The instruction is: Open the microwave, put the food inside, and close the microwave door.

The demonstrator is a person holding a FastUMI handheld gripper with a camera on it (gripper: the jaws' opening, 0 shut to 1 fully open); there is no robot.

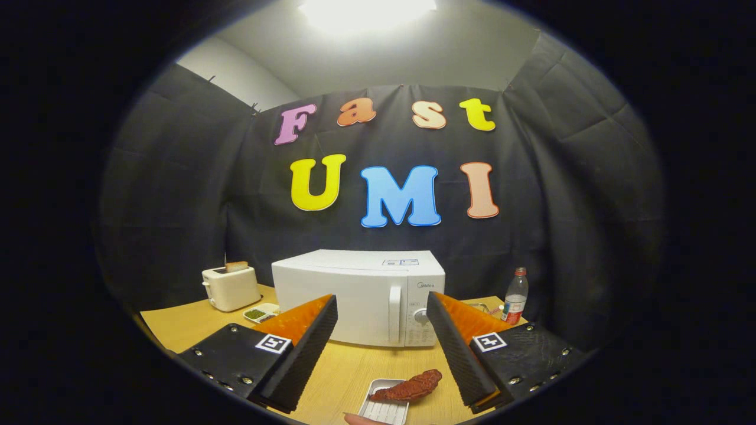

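In the gripper view, the gripper (383, 348) sat low in the middle of the frame with its two fingers spread wide apart. They held nothing. Between them, a little higher in the frame, stood the boxy white microwave oven (358, 297) on the light wooden table (177, 330). Its door was shut. The tall white door handle (394, 314) ran up and down near the door's right side, just left of the round dial (421, 316).

The step in hand looked like opening the door. To do it well, the person would need to bring the fingers forward to that handle, one finger on each side, and squeeze. Then the pull should swing out in a curve, because the door probably turns on its left side. A straight tug might drag the whole microwave along the table. The food lay close by in front, so the door should swing over it without bumping it.

The food was a long, bumpy, reddish-brown piece of meat (409, 386). It lay at the bottom middle of the frame, half on a small white ridged tray (381, 406), with one end sticking out past the tray toward the right finger. A fingertip (361, 419) showed at the tray's near edge.

At the left of the frame stood a cream toaster (230, 287) with a slice of bread in it. At the right stood a clear plastic bottle with a red cap (515, 303).
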